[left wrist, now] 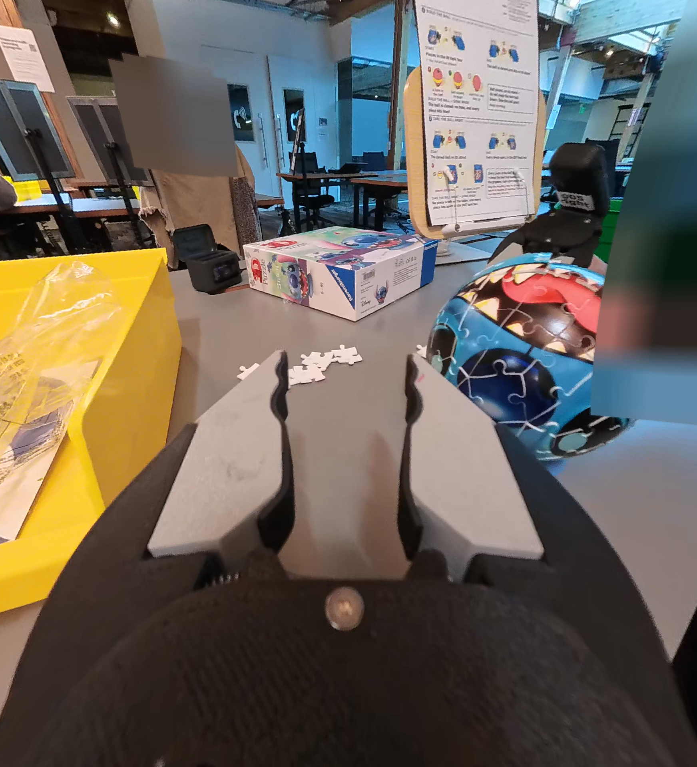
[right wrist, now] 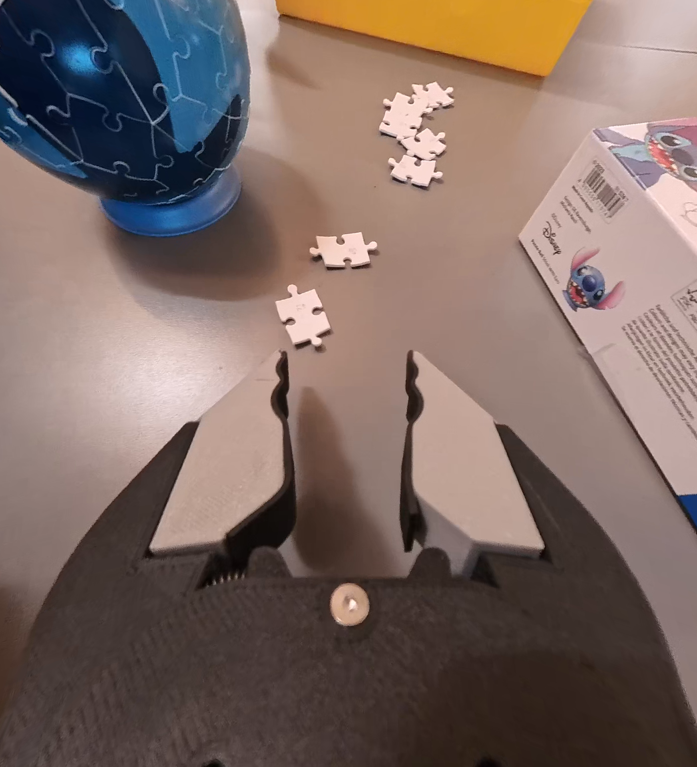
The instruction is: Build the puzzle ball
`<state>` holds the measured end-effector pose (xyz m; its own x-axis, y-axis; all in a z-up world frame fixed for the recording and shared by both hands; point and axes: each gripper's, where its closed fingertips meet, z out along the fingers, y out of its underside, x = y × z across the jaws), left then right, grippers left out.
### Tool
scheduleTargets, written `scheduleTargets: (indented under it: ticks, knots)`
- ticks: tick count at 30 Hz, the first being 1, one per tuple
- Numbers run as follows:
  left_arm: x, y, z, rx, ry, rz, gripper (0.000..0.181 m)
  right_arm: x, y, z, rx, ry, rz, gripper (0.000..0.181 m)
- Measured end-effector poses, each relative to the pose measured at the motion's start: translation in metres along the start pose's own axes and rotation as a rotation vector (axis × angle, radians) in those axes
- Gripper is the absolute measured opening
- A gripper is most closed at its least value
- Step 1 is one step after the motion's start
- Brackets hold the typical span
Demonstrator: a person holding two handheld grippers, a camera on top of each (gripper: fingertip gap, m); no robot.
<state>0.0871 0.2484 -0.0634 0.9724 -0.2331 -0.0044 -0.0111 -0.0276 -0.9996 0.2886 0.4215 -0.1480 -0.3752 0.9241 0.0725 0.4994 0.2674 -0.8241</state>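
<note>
A: How far along is the ball (right wrist: 102, 112)?

B: Mostly built, on a blue stand (right wrist: 170, 207) on the grey tabletop (right wrist: 89, 373). A jagged gap shows at its top edge, and several loose pieces (right wrist: 304, 315) lie white side up, so fitting remains.

A: And the jaws?

B: Both the left gripper (left wrist: 347, 369) and right gripper (right wrist: 347, 365) stand well open, holding nothing. The right hovers just short of the nearest piece.

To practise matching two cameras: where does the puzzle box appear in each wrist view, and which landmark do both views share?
Left wrist view: the puzzle box lies upper centre, beyond the open left gripper.
Right wrist view: it fills the right edge, right of the open right gripper.
Shared landmark: the white loose pieces on the grey table.
</note>
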Motion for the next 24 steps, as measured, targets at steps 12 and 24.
scheduleTargets:
  ticks: [12,24]
  knots:
    - [0.048,0.026,-0.005,-0.185,0.13,0.17,0.096,-0.034,-0.022,-0.012,0.161,-0.12,-0.152,0.071]
    - [0.093,0.041,0.005,-0.224,0.239,0.442,0.106,-0.087,-0.07,0.034,0.258,-0.015,-0.398,0.092]
